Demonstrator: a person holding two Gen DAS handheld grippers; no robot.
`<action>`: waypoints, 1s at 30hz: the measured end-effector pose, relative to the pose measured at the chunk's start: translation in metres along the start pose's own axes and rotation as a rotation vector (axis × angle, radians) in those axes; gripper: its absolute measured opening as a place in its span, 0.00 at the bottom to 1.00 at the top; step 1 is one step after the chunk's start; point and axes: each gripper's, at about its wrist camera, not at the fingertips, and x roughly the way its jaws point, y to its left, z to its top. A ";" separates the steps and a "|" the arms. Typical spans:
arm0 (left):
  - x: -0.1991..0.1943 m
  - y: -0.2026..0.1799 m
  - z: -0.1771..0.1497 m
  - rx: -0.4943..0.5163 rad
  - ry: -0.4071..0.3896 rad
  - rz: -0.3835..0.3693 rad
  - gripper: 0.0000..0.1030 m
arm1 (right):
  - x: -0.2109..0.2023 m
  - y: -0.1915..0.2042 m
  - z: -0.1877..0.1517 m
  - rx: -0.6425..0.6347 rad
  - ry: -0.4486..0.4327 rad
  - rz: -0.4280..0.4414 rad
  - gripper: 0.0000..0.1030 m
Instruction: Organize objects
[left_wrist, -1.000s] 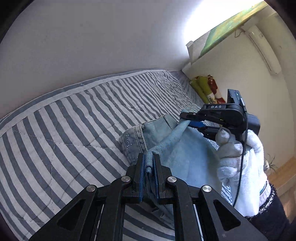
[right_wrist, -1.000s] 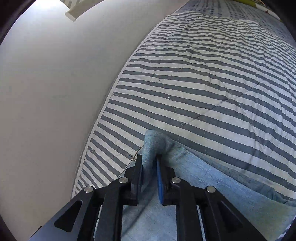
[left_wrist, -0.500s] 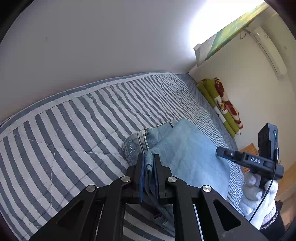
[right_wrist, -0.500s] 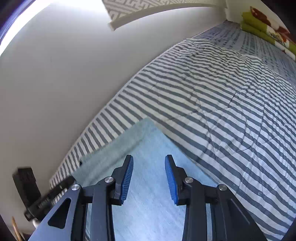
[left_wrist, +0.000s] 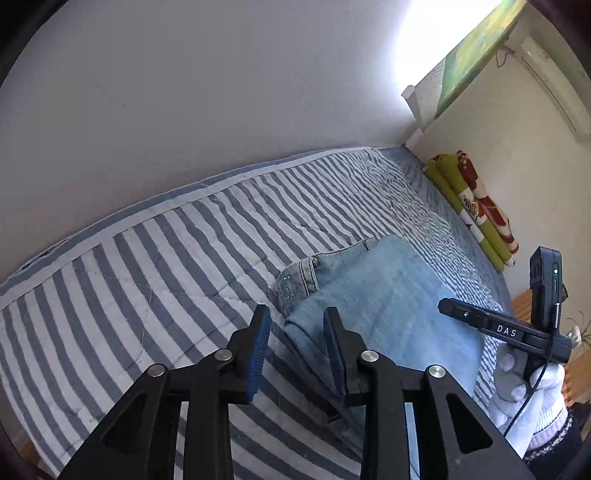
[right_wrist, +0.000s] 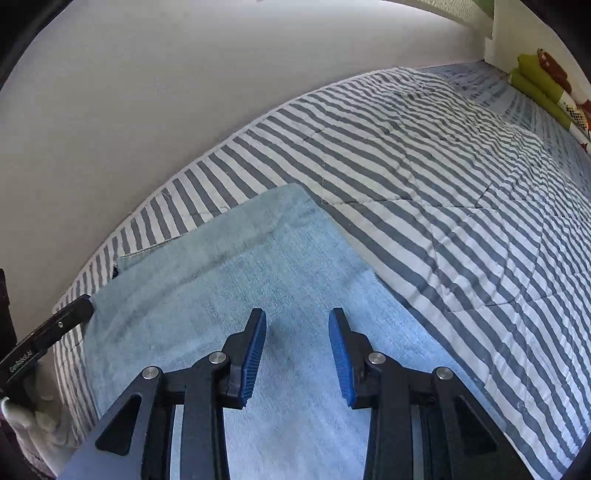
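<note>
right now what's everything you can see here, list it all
folded light blue denim jeans: 1, pale blue, flat on the bed, nothing gripping them
grey and white striped quilt: 1, covers the bed against the wall
green, red and white patterned bolster cushions: a row, far end of the bed
white air conditioner: 1, high on the far wall
green framed picture: 1, on a ledge
left gripper: black, blue pads, jaws just opened, empty
right gripper: black, blue pads, open above the jeans
white knit glove: on the right hand
</note>
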 end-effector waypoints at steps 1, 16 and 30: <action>-0.007 -0.001 -0.004 -0.009 -0.001 -0.010 0.44 | -0.009 -0.003 -0.003 -0.015 -0.015 -0.002 0.31; 0.029 -0.031 -0.071 -0.257 0.173 0.023 0.81 | -0.032 -0.043 0.012 -0.153 0.011 0.048 0.58; 0.057 -0.054 -0.065 -0.154 0.156 0.009 0.58 | 0.058 -0.046 0.025 -0.152 0.166 0.288 0.66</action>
